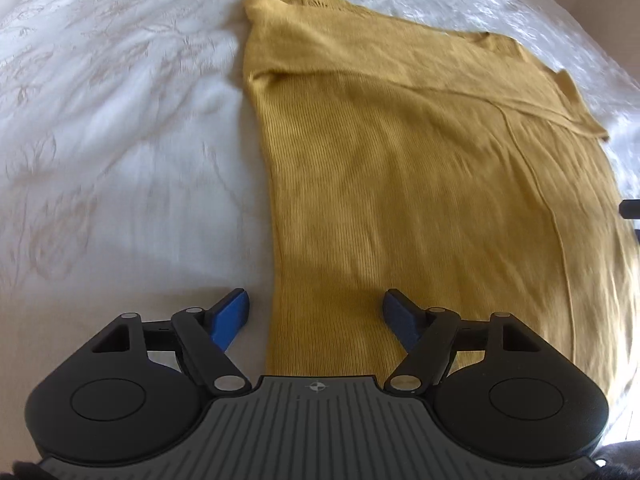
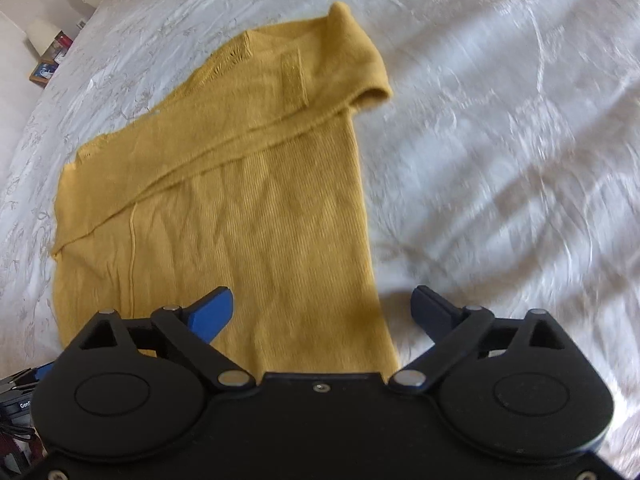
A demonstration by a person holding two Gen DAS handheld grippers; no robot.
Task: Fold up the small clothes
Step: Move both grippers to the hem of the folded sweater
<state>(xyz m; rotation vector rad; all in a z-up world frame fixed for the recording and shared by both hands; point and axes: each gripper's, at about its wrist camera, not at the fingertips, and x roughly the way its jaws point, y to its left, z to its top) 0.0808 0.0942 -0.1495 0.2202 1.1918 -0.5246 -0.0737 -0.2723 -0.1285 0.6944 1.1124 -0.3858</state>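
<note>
A mustard yellow knit sweater [image 1: 420,168] lies flat on a white bedspread [image 1: 120,120], with both sleeves folded across its body. It also shows in the right wrist view [image 2: 240,200]. My left gripper [image 1: 316,312] is open, above the sweater's near left edge at the hem. My right gripper [image 2: 322,312] is open, above the sweater's near right edge at the hem. Neither holds anything.
The white embroidered bedspread [image 2: 500,160] spreads around the sweater. A bedside spot with a lamp and framed pictures [image 2: 48,56] is at the far left of the right wrist view. Part of the other gripper [image 2: 24,380] shows at the lower left there.
</note>
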